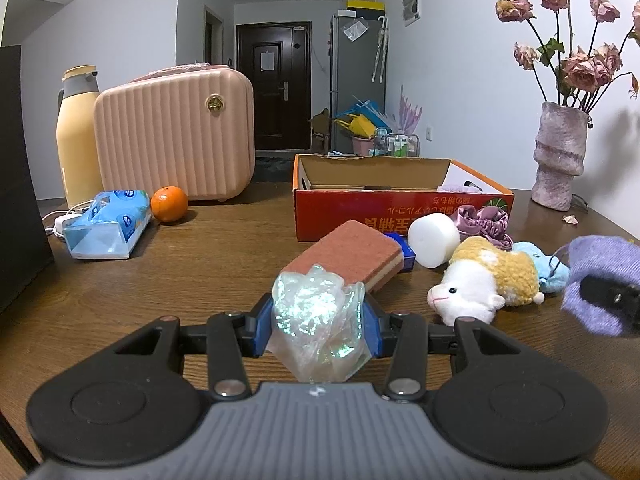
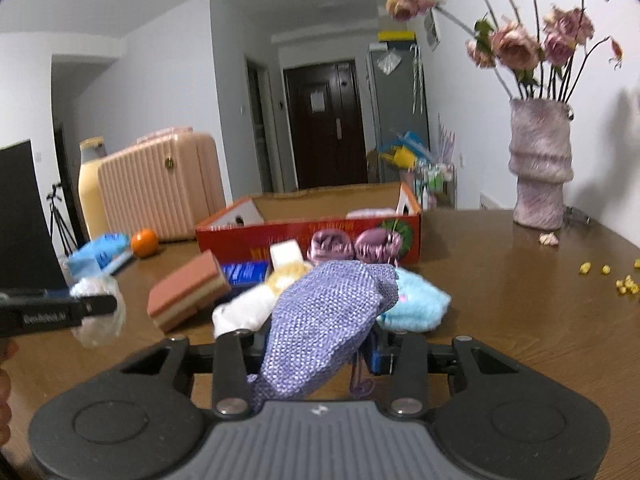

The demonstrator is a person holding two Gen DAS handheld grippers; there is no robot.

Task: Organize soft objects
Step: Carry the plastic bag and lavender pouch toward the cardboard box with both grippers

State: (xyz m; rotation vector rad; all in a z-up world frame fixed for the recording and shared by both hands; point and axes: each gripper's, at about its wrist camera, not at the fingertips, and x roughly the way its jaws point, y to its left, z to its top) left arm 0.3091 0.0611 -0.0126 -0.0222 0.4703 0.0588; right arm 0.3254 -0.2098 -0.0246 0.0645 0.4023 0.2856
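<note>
My left gripper (image 1: pixel 318 322) is clamped on a crumpled plastic bag (image 1: pixel 316 320), near the sponge (image 1: pixel 352 254). My right gripper (image 2: pixel 320 340) pinches a purple knit cloth (image 2: pixel 324 316), lifted in front of the plush (image 1: pixel 476 284). The box (image 1: pixel 400 212) sits beyond, on the table (image 1: pixel 200 272).

the table (image 1: pixel 200 264) is dark wood with a visible grain and a soft sheen. the crumpled plastic bag (image 1: pixel 318 320) is thin, clear and iridescent. the sponge (image 1: pixel 352 254) has a rough reddish scouring top over foam layers. the plush sheep (image 1: pixel 480 284) is fuzzy cloth. the purple knit piece (image 2: pixel 328 320) is coarse, matt wool. the box (image 1: pixel 400 208) is printed cardboard, the suitcase (image 1: pixel 176 136) ribbed smooth plastic, the vase (image 1: pixel 560 152) rough and matt.
</note>
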